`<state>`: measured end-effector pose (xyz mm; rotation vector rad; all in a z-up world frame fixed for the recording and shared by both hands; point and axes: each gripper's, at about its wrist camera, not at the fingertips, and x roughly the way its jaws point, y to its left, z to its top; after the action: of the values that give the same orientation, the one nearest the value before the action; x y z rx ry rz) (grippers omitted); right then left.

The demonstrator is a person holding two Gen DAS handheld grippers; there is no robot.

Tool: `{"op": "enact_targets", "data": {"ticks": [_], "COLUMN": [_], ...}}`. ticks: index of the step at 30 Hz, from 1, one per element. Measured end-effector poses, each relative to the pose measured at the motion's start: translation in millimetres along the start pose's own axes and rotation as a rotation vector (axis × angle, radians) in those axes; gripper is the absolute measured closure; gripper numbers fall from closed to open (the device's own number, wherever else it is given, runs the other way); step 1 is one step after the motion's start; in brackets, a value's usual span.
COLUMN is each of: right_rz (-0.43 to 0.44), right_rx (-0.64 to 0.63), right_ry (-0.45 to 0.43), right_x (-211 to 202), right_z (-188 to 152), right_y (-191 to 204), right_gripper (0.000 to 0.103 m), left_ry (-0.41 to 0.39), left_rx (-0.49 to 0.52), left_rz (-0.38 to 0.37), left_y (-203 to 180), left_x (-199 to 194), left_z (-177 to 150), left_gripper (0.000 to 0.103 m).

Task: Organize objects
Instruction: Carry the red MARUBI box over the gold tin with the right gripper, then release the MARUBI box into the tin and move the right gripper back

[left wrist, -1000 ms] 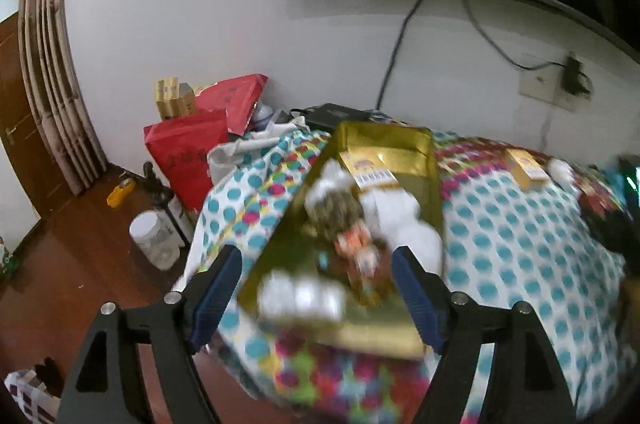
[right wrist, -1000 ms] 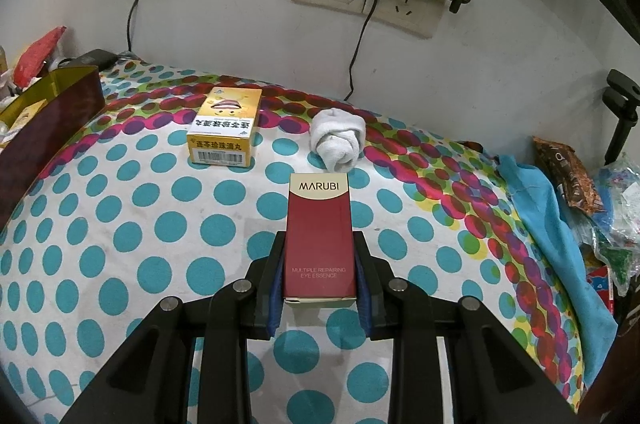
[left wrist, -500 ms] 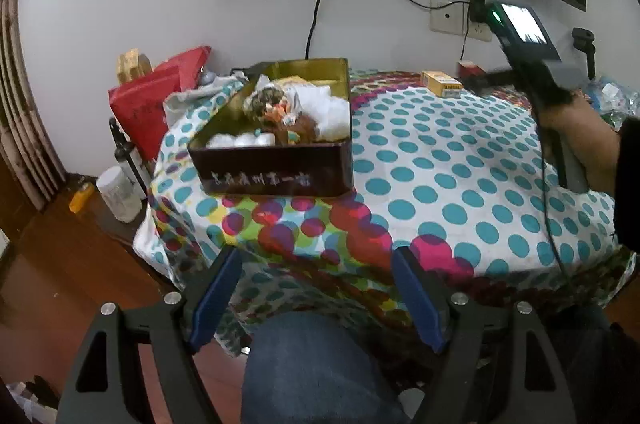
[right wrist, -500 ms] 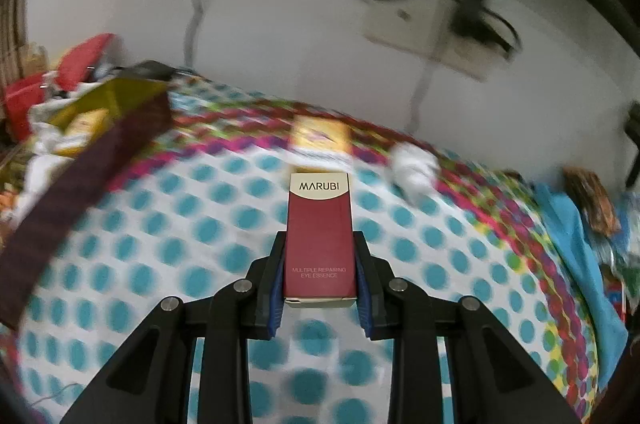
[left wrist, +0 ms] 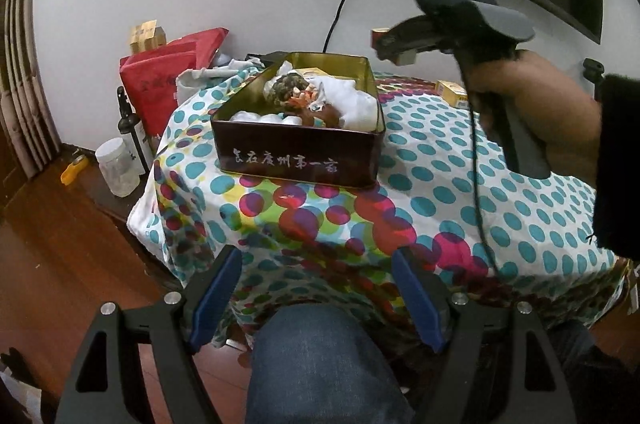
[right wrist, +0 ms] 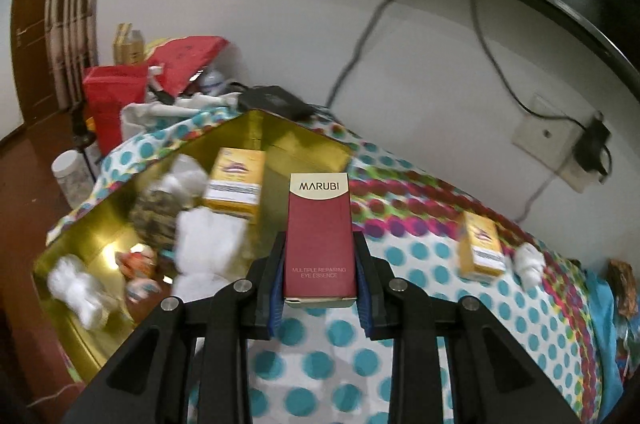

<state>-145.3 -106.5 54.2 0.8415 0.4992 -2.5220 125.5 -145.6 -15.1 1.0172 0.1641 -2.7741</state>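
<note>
The slim maroon cardboard carton (right wrist: 319, 240) lettered MARUBI is probably light and crushable, so a gentle pinch across its narrow sides near the base suits it. The right gripper (right wrist: 320, 280) clamps it so at frame centre, just right of the gold-lined rectangular tin (right wrist: 280, 140). The left gripper (left wrist: 316, 294), at bottom of its frame, gapes empty.

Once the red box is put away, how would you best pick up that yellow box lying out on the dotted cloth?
Take the yellow box across its two long sides, coming from above. It lies flat, long and narrow, so jaws span its width; the white roll crowds one end.
</note>
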Motion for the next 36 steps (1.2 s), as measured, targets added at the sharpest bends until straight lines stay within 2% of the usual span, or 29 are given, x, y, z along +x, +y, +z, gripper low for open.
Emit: {"op": "enact_targets", "data": {"ticks": [14, 25, 27, 29, 30, 31, 32, 34, 36], "right_rz": [0.057, 0.09, 0.112, 0.11, 0.096, 0.079, 0.071, 0.064, 0.024], "right_rx": [-0.057, -0.05, -0.049, -0.058, -0.062, -0.059, -0.051, -0.044, -0.053], "right_ry": [0.033, 0.054, 0.065, 0.049, 0.024, -0.004, -0.027, -0.06, -0.058], "right_x": [19.8, 27.9, 28.4, 23.3, 17.8, 11.3, 4.8, -5.6, -8.6], "right_z": [17.8, 17.3, 17.0, 16.9, 16.9, 16.7, 16.0, 10.7, 0.4], "right_y": [54.5, 63.4, 65.1, 65.8, 64.3, 60.5, 53.6, 35.9, 11.1], "right_gripper": [0.075, 0.075, 0.064, 0.04, 0.032, 0.017, 0.009, 0.007, 0.007], "left_ry": [0.015, 0.022, 0.022, 0.023, 0.024, 0.025, 0.026, 0.022, 0.015], "left_rx": [0.01, 0.032, 0.036, 0.035, 0.038, 0.042, 0.044, 0.053, 0.057], "left_rz": [-0.013, 0.002, 0.005, 0.004, 0.005, 0.006, 0.006, 0.006, 0.003], "left_y": [-1.4, -3.4, -4.1, -4.4, -4.7, -5.2, -5.7, -7.2, -9.9], "left_x": [8.6, 11.2, 11.9, 11.4, 11.7, 11.9, 11.9, 11.0, 10.4], "left_z": [-0.5, -2.1, -2.9, -2.7, -3.1, -3.7, -4.2, -4.9, -4.6], "left_gripper": [0.024, 0.024, 0.024, 0.024, 0.024, 0.024, 0.024, 0.024, 0.024]}}
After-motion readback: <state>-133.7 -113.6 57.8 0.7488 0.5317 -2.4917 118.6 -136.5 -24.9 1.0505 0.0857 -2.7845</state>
